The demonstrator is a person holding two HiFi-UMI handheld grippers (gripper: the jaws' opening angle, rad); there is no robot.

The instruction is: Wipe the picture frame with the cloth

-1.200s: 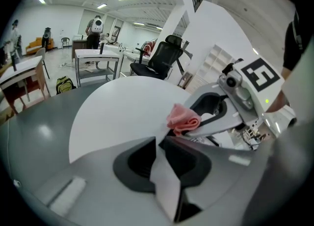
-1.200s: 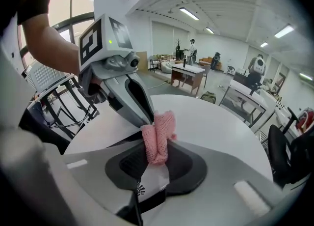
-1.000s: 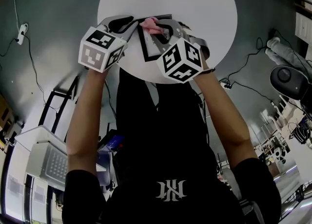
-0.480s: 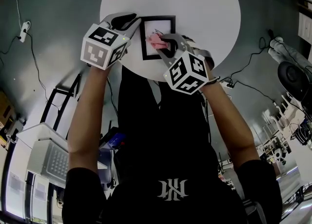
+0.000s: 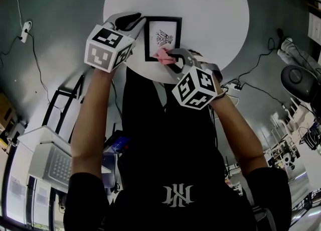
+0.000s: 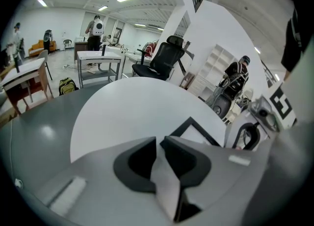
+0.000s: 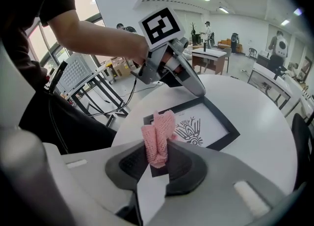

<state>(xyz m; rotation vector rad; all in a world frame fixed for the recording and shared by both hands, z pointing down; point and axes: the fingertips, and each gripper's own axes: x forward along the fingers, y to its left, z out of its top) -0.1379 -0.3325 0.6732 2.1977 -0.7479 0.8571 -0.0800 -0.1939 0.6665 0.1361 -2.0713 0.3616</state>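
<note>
Right tool (image 7: 158, 147) pinching a pink cloth (image 7: 158, 137); the wad sticks out past the tips. In the head view the right tool (image 5: 171, 57) holds the cloth (image 5: 163, 55) over the near edge of the frame (image 5: 147, 39), about mid-edge. Cloth looks to be on the frame (image 7: 218, 124), but contact is not certain. Print inside the frame is uncovered: a dark fan-like motif on white.

Left tool (image 6: 159, 143) pressed together, nothing between the jaws. In the head view the left tool (image 5: 134, 20) sits at the frame's far left corner, angled in from the left. From the right gripper view its tip meets the frame's far edge; touching or just above, cannot tell. Black corner of the frame (image 6: 190, 124) shows just past the left jaws.

Frame lies flat near the near edge of the round white desk (image 5: 205, 4), just in front of the person. Rest of the desk (image 6: 127, 104) is bare white.

Marker cubes ride on both tools, bare forearms behind them. Grey floor around the desk, cables on it. Black chair (image 6: 164, 58) and other desks well beyond.
</note>
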